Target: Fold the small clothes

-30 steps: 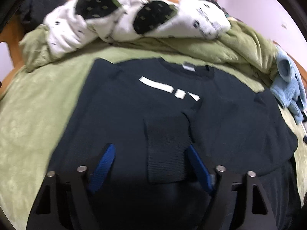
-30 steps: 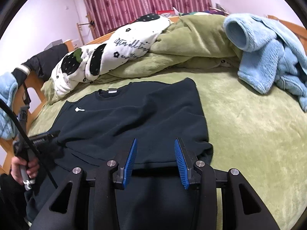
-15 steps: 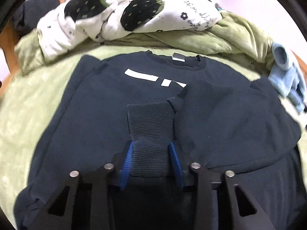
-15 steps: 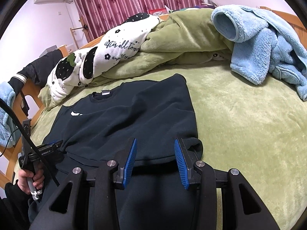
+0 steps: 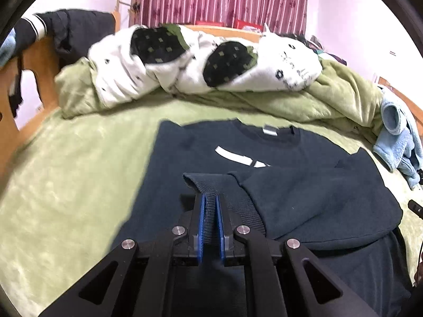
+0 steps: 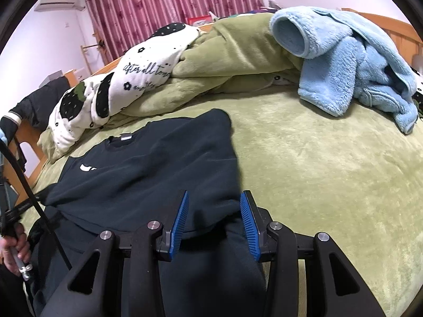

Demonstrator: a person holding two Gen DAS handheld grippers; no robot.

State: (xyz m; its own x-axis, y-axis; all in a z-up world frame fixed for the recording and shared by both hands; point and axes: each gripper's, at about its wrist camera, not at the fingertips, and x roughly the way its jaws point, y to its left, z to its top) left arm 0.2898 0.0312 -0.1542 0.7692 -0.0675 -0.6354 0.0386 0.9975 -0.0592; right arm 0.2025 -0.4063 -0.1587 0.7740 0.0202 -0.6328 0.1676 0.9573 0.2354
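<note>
Left wrist view: left gripper [image 5: 210,211] just closed, clamped on the ribbed cuff [image 5: 208,185] of the dark sweatshirt [image 5: 317,200], cuff raised off the chest, no longer lying flat as a second earlier. Sleeve probably ready to be carried across.

Right wrist view: right gripper [image 6: 214,219] half open, unchanged, over the sweatshirt's near right hem, spread on the green bed [image 6: 330,171]; contact unclear.

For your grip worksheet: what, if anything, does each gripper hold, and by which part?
The left gripper is shut on the ribbed cuff of the dark sweatshirt. The right gripper is open over it and holds nothing.
</note>
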